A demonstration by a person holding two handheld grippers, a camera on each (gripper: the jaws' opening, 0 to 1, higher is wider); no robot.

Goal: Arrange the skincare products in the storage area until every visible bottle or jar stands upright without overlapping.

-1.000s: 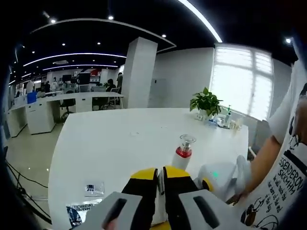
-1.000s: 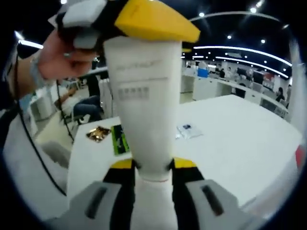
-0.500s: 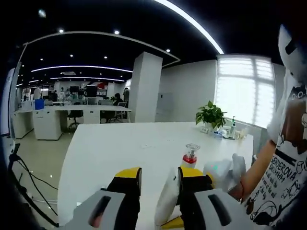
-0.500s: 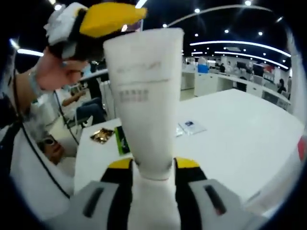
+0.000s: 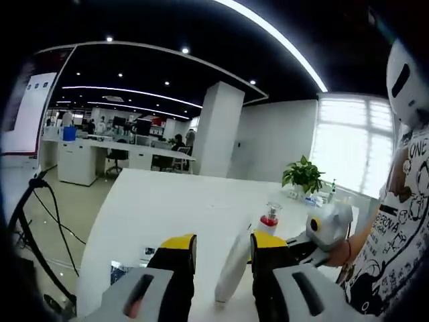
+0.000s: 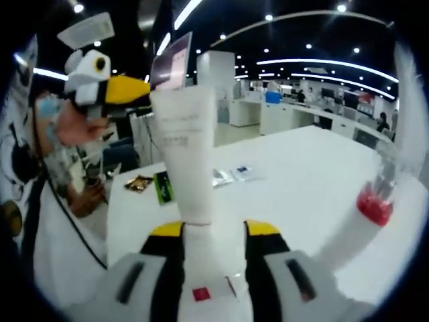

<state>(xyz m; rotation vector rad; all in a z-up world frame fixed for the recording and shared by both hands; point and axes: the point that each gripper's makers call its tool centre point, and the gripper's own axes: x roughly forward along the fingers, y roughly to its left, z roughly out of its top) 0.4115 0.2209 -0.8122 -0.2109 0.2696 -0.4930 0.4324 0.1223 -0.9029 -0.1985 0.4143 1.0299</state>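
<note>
The right gripper (image 6: pixel 213 235) is pinching a white plastic squeeze tube (image 6: pixel 188 174) by its cap end, both yellow-tipped jaws pressing in on the tube's sides. The tube is sitting up in the air over the white table (image 6: pixel 301 168), long axis running straight out along the jaws, flat crimped end pointing away from the gripper and cap end down by the jaws. It looks roughly vertical, though the camera is rolling with the hand so that's a guess.

The left gripper (image 5: pixel 220 249) is sitting with its jaws spread apart. The same white tube (image 5: pixel 233 270) is showing in the gap between them, leaning, and it looks like nothing is clamping it there.

A clear bottle with a red collar and a clear cap (image 6: pixel 365 215) is standing on the table just beside the tube, off to its right in the right gripper view. A dark green flat packet (image 6: pixel 162 188) and a gold foil sachet (image 6: pixel 139 183) are lying further back, beyond the tube.

What could go wrong: the tube is tall with a narrow cap, so if it's set down off plumb it's probably tipping over. It's also close enough to the red-collared bottle that a toppling tube or a swinging jaw could knock that one down too.
</note>
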